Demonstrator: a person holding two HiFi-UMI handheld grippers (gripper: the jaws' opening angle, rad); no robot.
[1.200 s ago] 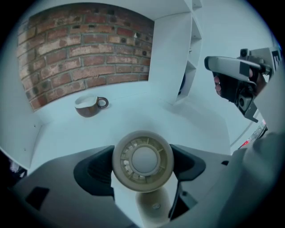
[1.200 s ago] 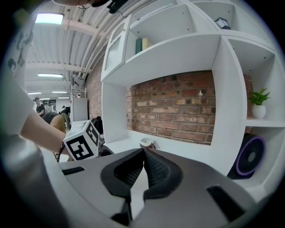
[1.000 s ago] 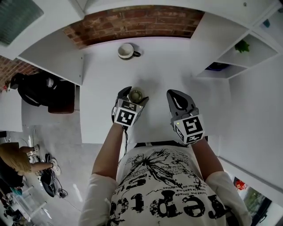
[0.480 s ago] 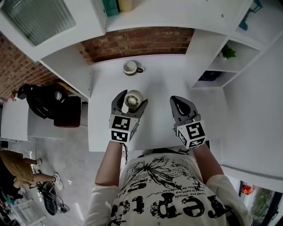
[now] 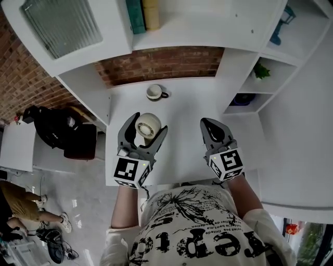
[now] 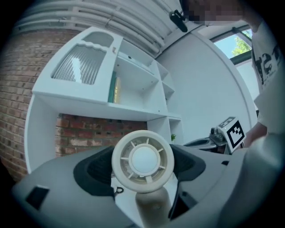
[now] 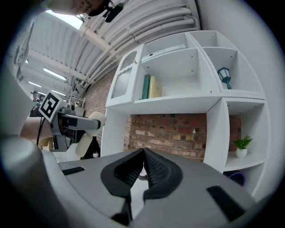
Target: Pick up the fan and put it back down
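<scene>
A small cream fan [image 5: 148,128] with a round grille is held up off the white table [image 5: 182,111] between the jaws of my left gripper [image 5: 143,130]. In the left gripper view the fan [image 6: 142,162] faces the camera, its stem running down between the two dark pads, which press on it from both sides. My right gripper [image 5: 212,128] hovers over the table to the right, its jaws shut together with nothing between them. From the right gripper view the fan [image 7: 91,129] shows at the left in the other gripper, and the right gripper [image 7: 143,167] points at the brick wall.
A cream mug [image 5: 155,92] stands at the back of the table near the brick wall [image 5: 161,62]. White shelves [image 5: 250,88] on the right hold a small plant [image 5: 260,72] and a dark bowl [image 5: 242,98]. Books [image 5: 144,14] stand on the upper shelf. A dark chair [image 5: 57,132] is left of the table.
My left gripper has risen with the fan, lifting it off the table and toward the camera. The right gripper has kept its place.
</scene>
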